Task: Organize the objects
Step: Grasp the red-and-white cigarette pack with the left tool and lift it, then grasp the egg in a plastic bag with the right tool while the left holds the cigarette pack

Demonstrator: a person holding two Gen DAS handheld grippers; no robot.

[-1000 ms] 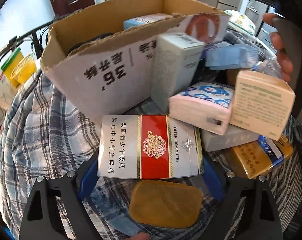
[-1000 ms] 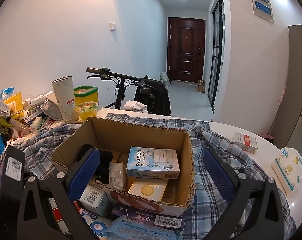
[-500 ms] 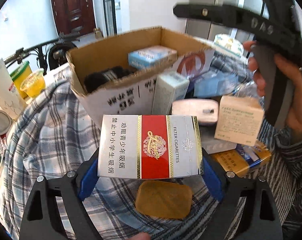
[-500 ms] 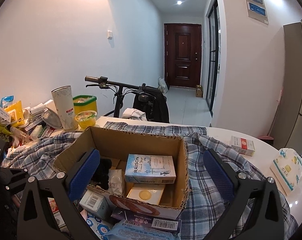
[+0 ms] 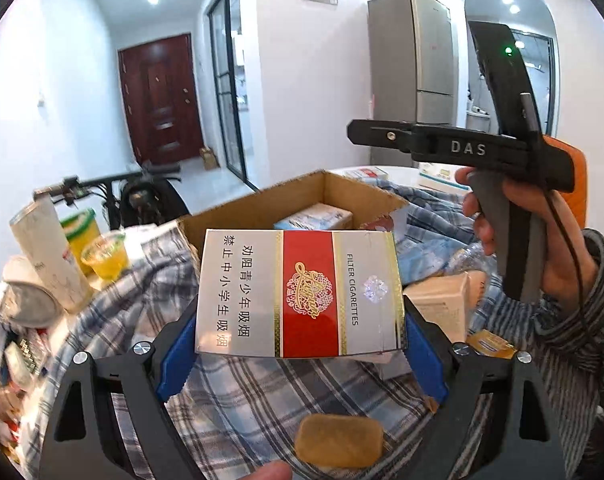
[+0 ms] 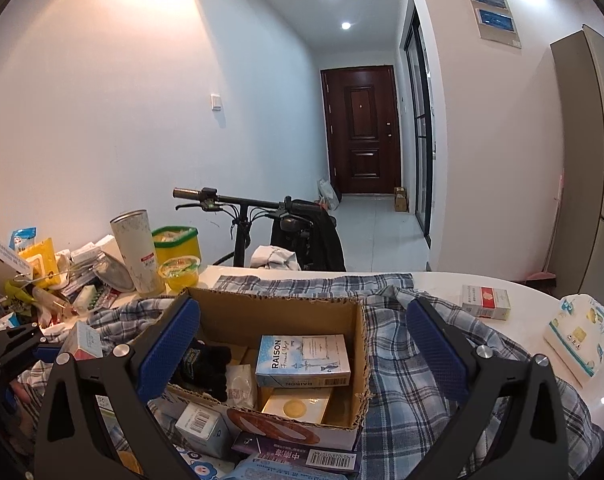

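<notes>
Left wrist view: the left tool (image 5: 299, 354) is clamped on the long sides of a red-and-silver cigarette pack (image 5: 299, 294), its blue pads (image 5: 173, 356) pressing both ends. A second ago the pack sat low against the clutter in front of the cardboard box (image 5: 261, 204); now it has been lifted clear of the plaid cloth (image 5: 241, 392) and rides level with the box's near rim, so the pick-up is done and I judge that dropping it into the box is next.

Below the pack an amber soap bar (image 5: 338, 442) lies on the cloth, and a beige carton (image 5: 442, 308) stands to the right. The right tool (image 6: 302, 350) hovers over the box with its pads apart and nothing between them, as before; it may crowd the opening. Inside the box sit a pale blue Raison pack (image 6: 304, 360) and something black (image 6: 205, 366). A second cigarette pack (image 6: 486, 300) rests near the bench's far right edge.
</notes>
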